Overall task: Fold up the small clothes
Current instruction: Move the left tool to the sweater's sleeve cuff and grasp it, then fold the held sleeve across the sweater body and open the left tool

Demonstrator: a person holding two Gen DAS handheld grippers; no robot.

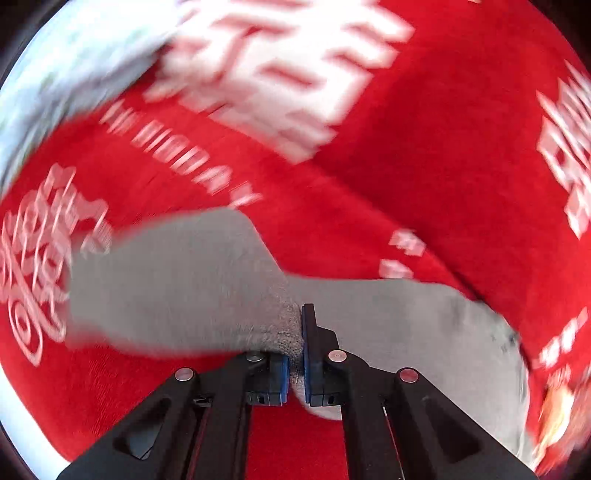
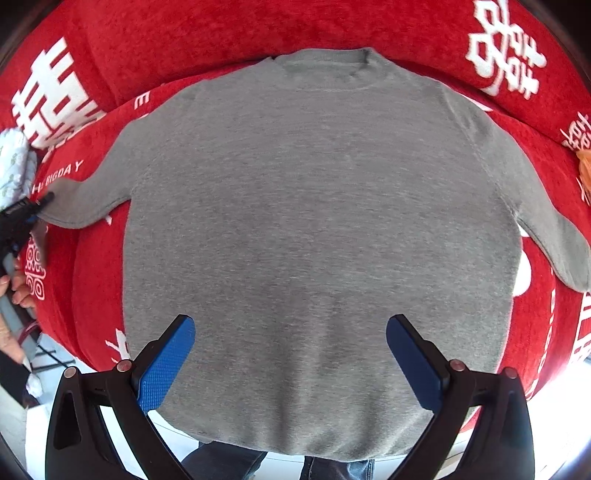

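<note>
A grey sweater (image 2: 317, 236) lies flat and face down on a red cover (image 2: 207, 33) printed with white characters, its collar at the far edge and its hem nearest the person. At the sweater's left sleeve end, the left gripper (image 1: 295, 354) has its fingers (image 1: 312, 343) pressed together on a pinch of the grey cuff (image 1: 284, 332), the knit bunched between the blue pads; that view is blurred. In the right wrist view the same gripper shows at the tip of the left sleeve (image 2: 85, 199), beside a white patterned cloth (image 2: 13, 162). Toward the sweater's hem, the right gripper (image 2: 291, 354) hovers with its fingers (image 2: 166, 362) spread wide and holding nothing, the sweater's lower body lying between and beyond them. The sweater's right sleeve (image 2: 546, 225) stretches out and down over the red cover, apart from both grippers. Red cover shows on every side of the sweater except at the hem, where the person's jeans (image 2: 229, 461) appear below it.
</note>
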